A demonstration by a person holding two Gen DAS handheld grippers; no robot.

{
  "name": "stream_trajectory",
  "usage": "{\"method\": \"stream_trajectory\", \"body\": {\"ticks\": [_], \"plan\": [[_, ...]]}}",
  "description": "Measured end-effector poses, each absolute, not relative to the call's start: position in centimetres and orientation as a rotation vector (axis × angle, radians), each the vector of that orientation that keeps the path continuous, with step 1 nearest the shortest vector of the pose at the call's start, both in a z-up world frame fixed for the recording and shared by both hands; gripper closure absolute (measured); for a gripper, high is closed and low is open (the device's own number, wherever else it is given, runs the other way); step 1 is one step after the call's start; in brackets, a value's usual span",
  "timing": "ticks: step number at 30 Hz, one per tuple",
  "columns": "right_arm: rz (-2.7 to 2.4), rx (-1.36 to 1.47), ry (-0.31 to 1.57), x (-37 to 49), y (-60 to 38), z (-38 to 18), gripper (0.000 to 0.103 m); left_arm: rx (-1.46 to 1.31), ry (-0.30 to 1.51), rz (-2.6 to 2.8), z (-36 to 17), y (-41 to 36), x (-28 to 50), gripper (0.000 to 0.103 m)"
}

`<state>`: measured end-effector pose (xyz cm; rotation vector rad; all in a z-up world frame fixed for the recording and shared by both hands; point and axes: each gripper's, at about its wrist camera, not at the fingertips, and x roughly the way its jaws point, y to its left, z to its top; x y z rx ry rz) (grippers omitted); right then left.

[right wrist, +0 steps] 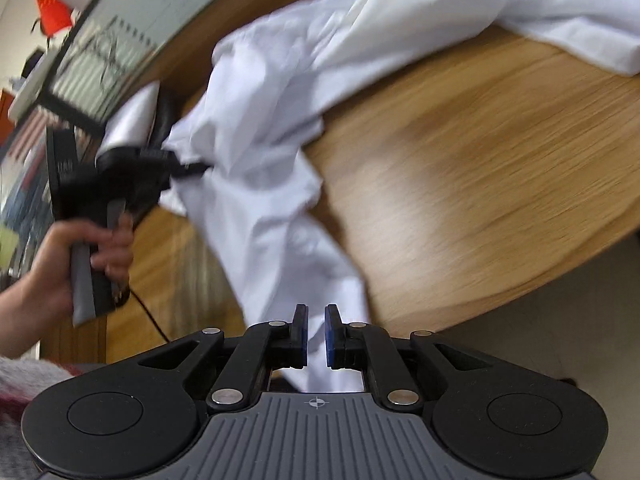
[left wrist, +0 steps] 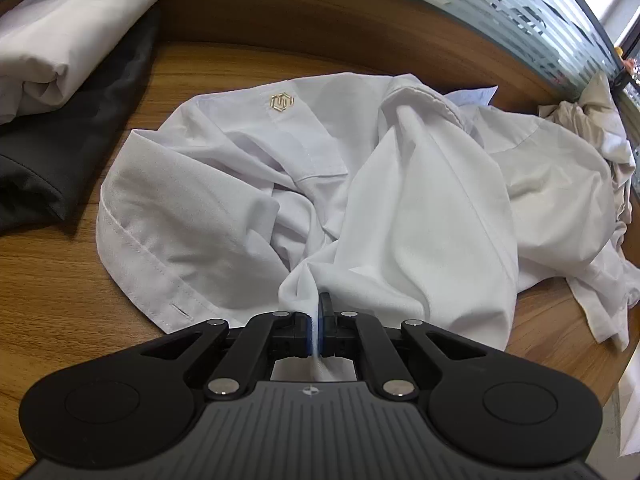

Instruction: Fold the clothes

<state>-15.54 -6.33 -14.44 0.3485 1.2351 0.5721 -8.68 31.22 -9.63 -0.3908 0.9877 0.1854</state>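
Wooden tabletop carries a crumpled white shirt, its gold emblem facing up on the far side. At the near edge the left gripper is clamped on a pinched fold of that shirt. Far left sits a folded stack (white over dark). In the blurred right wrist view, the right gripper stands narrowly parted, shirt cloth lying beneath the gap; whether it pinches cannot be told.
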Motion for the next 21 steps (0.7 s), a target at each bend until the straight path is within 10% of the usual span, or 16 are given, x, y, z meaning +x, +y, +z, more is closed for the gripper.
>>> {"method": "stream_trajectory", "body": {"ticks": [7,21], "plan": [[0.513,0.417,1.285,-15.4,-5.4,-16.0,0.073,-0.361,1.000,0.183,-9.8,31.0,-8.5,0.098],[0.428,0.456,1.299,-14.7,-4.1,-17.3,0.099,-0.351,1.013,0.193,-10.5,30.9,-8.6,0.098]]}}
